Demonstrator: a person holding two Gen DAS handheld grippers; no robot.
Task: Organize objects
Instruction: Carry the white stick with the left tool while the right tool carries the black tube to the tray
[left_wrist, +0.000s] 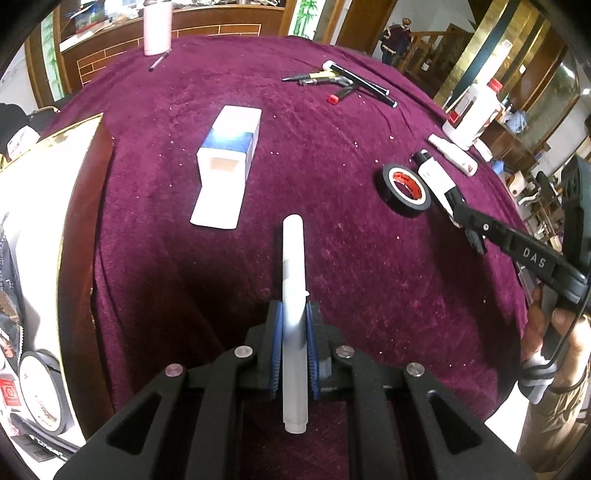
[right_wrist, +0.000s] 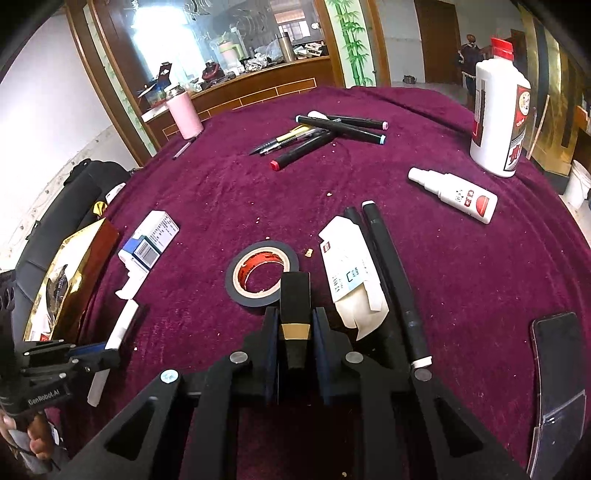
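Left gripper (left_wrist: 294, 332) clamped on white tube (left_wrist: 293, 280); right gripper (right_wrist: 294, 328) clamped on black-and-gold stick (right_wrist: 294, 314), just beside tape roll (right_wrist: 236, 286).

White tube (left_wrist: 293, 295) and black gold-banded tube (right_wrist: 294, 314) held above maroon cloth (left_wrist: 332, 166).

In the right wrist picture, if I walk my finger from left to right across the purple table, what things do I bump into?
Gold box → blue and white carton → roll of black tape → white folded packet → white spray bottle → black phone.
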